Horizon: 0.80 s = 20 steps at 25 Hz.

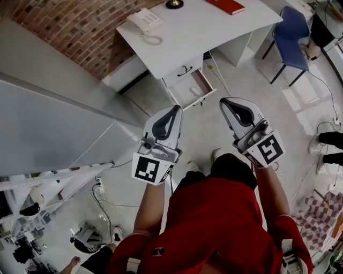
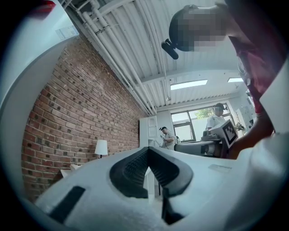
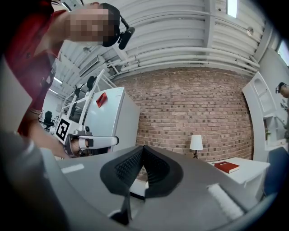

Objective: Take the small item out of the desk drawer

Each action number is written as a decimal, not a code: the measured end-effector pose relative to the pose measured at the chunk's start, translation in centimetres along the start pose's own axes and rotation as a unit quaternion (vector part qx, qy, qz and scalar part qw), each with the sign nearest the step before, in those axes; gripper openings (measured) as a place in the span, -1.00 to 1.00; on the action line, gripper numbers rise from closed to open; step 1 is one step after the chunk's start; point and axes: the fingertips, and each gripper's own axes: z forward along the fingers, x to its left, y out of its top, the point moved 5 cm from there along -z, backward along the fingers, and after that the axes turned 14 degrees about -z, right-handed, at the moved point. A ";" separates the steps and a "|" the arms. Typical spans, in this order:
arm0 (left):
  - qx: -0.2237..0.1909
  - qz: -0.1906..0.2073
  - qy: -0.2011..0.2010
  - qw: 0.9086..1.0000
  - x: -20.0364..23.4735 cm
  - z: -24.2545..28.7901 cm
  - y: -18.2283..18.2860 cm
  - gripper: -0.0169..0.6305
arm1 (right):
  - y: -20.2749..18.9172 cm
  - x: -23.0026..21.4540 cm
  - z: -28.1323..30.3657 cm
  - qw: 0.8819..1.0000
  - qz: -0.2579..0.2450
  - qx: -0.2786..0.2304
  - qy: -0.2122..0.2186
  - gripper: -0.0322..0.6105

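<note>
In the head view a white desk (image 1: pixel 214 32) stands ahead, and its lower drawer (image 1: pixel 194 90) is pulled open above the floor. I cannot make out any small item inside it. My left gripper (image 1: pixel 174 110) and right gripper (image 1: pixel 225 103) are raised side by side in front of the person's body, well short of the drawer. Both point toward the desk. In the left gripper view the left gripper (image 2: pixel 148 151) has its black pads meeting at the tip with nothing between them. The right gripper (image 3: pixel 143 149) shows the same in its own view.
A white telephone (image 1: pixel 144 20), a red book (image 1: pixel 228 5) and a lamp (image 3: pixel 196 143) sit on the desk. A blue chair (image 1: pixel 293 32) stands to the right. A grey cabinet (image 1: pixel 53 107) runs along the left below a brick wall (image 1: pixel 80 27). Cables cross the floor.
</note>
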 end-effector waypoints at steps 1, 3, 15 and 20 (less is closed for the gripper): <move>0.003 0.000 0.002 1.000 0.3 0.3 -0.2 -0.94 | -0.3 -0.3 0.3 1.000 -0.001 0.001 0.002 -0.87; 0.009 0.003 0.007 1.000 1.0 1.1 -0.7 -0.95 | -1.0 -1.4 0.9 1.000 -0.004 -0.001 0.004 -0.87; 0.023 0.022 0.091 0.995 4.7 9.6 -4.4 -0.95 | -8.0 -11.8 4.4 0.997 -0.021 -0.003 0.074 -0.87; 0.018 0.021 0.129 0.991 5.8 12.4 -6.4 -0.94 | -11.5 -15.2 5.6 0.993 -0.007 -0.002 0.116 -0.87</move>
